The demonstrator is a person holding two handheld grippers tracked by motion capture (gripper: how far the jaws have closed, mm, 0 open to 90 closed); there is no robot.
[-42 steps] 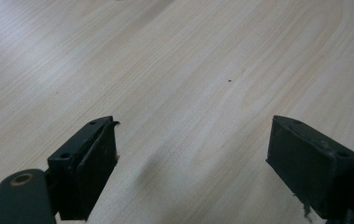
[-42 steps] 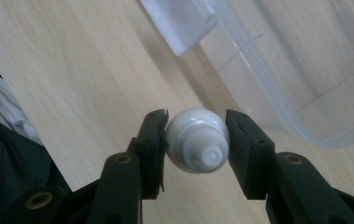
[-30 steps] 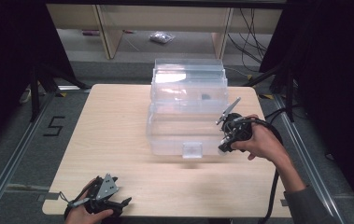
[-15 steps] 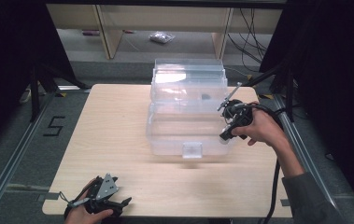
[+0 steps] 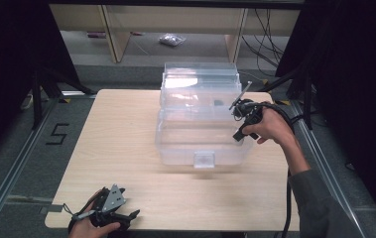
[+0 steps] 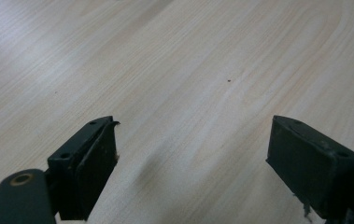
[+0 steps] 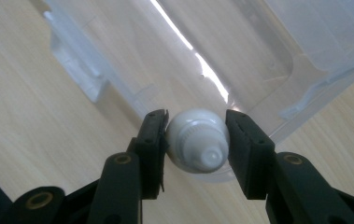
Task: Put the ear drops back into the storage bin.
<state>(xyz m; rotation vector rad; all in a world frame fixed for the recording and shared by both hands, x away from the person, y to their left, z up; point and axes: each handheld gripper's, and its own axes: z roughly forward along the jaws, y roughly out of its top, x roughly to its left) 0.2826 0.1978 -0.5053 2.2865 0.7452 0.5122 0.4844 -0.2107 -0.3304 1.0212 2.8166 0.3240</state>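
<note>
Lifted up and back toward the clear plastic bin (image 5: 200,129) over the last second, the right gripper (image 7: 195,140) grips a small white capped bottle (image 7: 196,139) above the bin's right rim, while the left gripper (image 6: 193,154), jaws spread wide, rests at the wooden table's (image 5: 121,148) near-left corner.

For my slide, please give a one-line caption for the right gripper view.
Right tongs clamp a small white capped object above the corner of a clear plastic box on a wooden table.
</note>
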